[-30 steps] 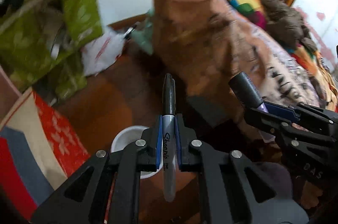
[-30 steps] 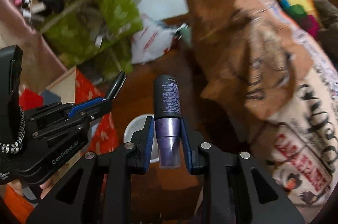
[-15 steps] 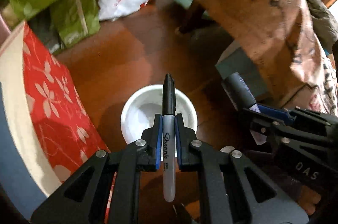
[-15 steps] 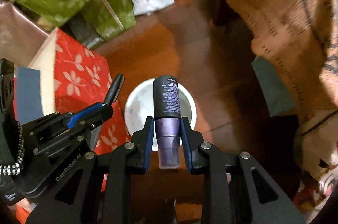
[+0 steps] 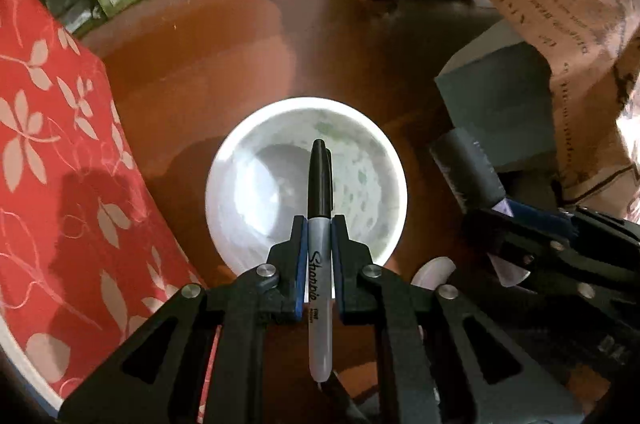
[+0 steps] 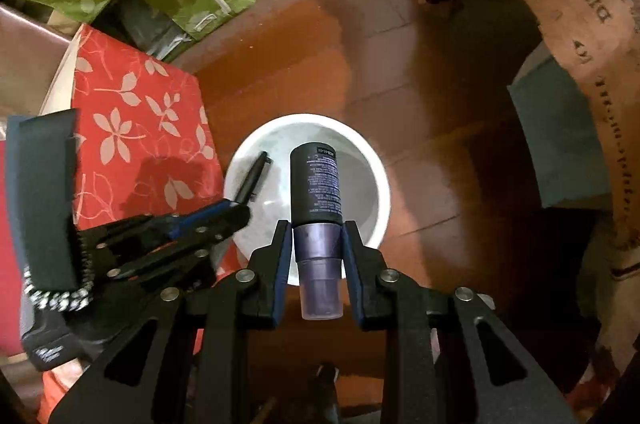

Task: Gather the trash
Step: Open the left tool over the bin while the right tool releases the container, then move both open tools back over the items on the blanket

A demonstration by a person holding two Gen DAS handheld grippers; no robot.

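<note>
White round plastic bin (image 5: 224,179), floor-standing at frame centre in both wrist views; task receptacle. Step in hand: delivery of two held items, judged near release. Left gripper (image 5: 319,236) clamped on grey-and-black Sharpie marker (image 5: 320,256), tip over bin mouth. Right gripper (image 6: 318,236) clamped on black-and-purple cylindrical spray bottle (image 6: 316,191), likewise above bin. Both point steeply downward. Next move calls for parting jaws squarely over the opening.

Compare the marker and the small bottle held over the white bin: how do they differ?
The marker is thin, grey with a black cap; the bottle is thick, black with a purple cap. The left gripper holds the marker, the right gripper the bottle. Both point down toward the white bin.
</note>
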